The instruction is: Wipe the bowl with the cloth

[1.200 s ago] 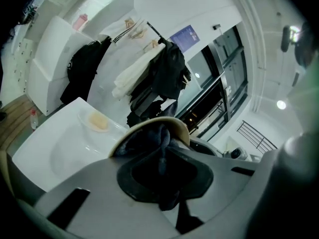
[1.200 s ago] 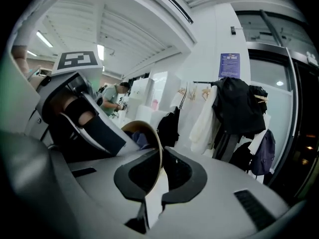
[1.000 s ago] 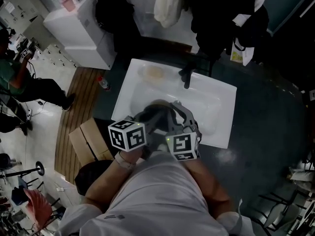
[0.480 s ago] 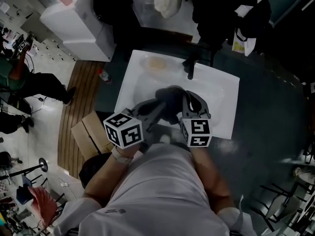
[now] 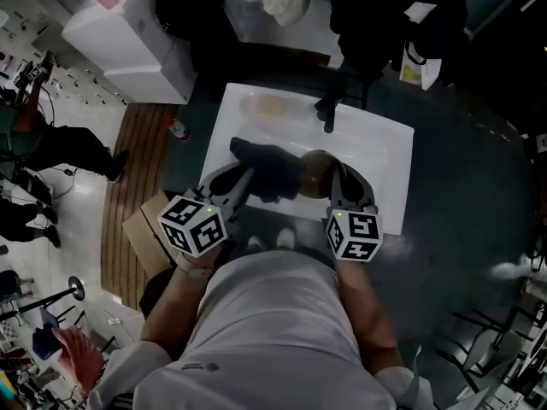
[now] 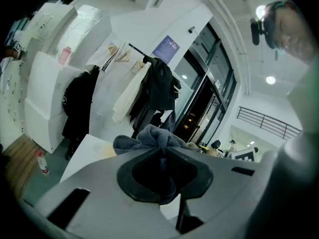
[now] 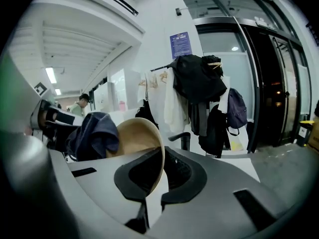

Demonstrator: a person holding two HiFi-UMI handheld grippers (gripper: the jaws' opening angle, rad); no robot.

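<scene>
Left hand-held gripper is pinched on the bunched dark cloth. Right hand-held gripper is clamped on the rim of the tan bowl, tilted above the white sink. Cloth is at the bowl's mouth, so I read this as the wiping step. Next: press cloth in, sweep the inner wall, rim grip firm.

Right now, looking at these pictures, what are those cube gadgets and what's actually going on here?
No robot here: a person at a white sink holds a two-jaw gripper in each hand; the marker cubes are part of them. The head view looks down from the person's head; the other two cameras ride on the grippers. The left gripper is clamped on a dark cloth, the right gripper on the rim of a tan bowl, both over the sink by a black faucet.
</scene>
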